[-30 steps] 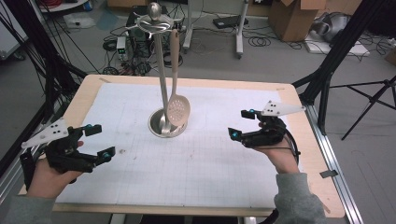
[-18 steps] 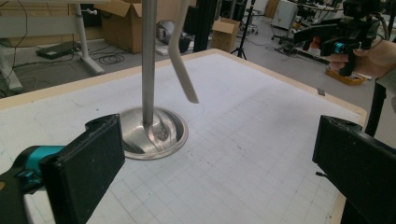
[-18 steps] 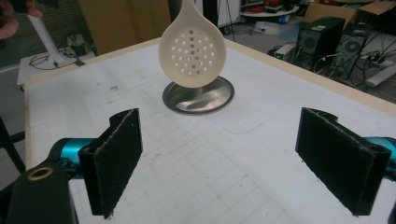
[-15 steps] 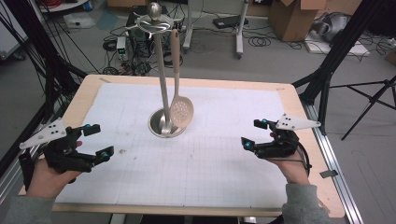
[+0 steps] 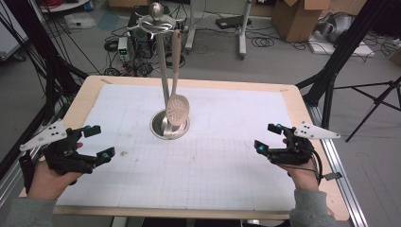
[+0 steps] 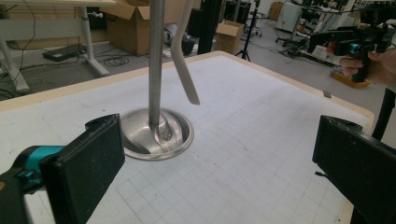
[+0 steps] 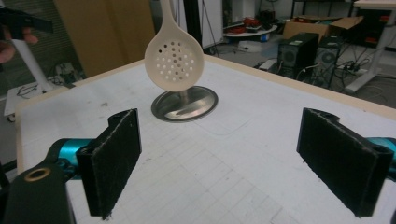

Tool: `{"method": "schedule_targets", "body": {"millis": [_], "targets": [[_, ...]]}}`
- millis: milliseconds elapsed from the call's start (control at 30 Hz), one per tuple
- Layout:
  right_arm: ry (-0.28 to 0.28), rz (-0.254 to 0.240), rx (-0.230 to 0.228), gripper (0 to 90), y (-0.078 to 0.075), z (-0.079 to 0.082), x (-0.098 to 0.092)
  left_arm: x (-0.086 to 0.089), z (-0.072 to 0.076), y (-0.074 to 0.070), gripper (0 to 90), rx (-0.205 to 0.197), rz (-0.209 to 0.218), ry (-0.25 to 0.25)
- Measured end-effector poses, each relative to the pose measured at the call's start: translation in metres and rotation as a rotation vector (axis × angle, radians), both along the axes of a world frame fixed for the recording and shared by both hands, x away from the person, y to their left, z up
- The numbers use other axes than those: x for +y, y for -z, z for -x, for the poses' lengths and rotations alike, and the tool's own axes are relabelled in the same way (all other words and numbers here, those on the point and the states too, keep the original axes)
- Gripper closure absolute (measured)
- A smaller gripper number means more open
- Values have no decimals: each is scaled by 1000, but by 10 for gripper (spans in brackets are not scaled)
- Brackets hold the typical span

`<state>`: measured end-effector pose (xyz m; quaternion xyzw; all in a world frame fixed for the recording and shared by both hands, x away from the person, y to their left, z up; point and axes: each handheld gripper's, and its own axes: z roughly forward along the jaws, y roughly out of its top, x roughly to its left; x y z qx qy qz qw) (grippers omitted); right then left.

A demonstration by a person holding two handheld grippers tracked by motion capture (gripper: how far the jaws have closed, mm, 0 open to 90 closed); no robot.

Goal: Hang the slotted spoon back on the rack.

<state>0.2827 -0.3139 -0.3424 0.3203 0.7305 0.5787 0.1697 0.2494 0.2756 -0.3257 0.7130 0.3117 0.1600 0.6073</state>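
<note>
- One slotted spoon (image 5: 177, 109) hangs by its handle from the top of the metal stand (image 5: 163, 80), its round, hole-dotted bowl just above the stand's dish-shaped base (image 5: 161, 128), in the middle of the table and a little toward the far edge.
- In your right gripper view the spoon's bowl (image 7: 174, 58) faces the camera, with the base (image 7: 189, 105) behind and below it; in your left gripper view you see the spoon (image 6: 184, 70) edge-on, slanting beside the upright pole (image 6: 155, 60).
- The stand sits on a white gridded sheet (image 5: 213, 161) that covers most of the wooden table (image 5: 85, 92).
- Your left tongs (image 5: 94, 142) hover near the table's left edge, well apart from the stand, spread wide with nothing between the black pads (image 6: 88, 168).
- Your right tongs (image 5: 267, 137) hover near the right edge, also well apart from the stand, spread wide and empty, pads (image 7: 114, 158) pointing toward the spoon.
- Both of your hands sit at about the same depth on the table, one at each side, with the stand between them and farther off.
- Beyond the table lie cables, computer cases and cardboard boxes (image 5: 298, 16) on the floor.
</note>
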Motion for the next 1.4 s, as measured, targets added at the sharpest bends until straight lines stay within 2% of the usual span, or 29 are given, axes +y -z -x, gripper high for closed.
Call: {"method": "schedule_targets", "body": {"millis": [267, 667, 867, 1100, 1400], "targets": [[45, 6, -22, 108, -2, 10, -3, 4, -1, 1, 26, -5, -4, -17], [101, 19, -20, 106, 0, 18, -12, 10, -2, 4, 26, -6, 2, -43], [137, 6, -21, 106, 0, 21, -26, 15, -2, 4, 26, -16, 1, -61], [196, -36, -22, 106, 1, 25, -46, 26, -2, 6, 26, -22, 2, -103], [200, -48, -14, 106, 4, 23, -52, 35, -4, 14, 26, -2, 6, -145]]}}
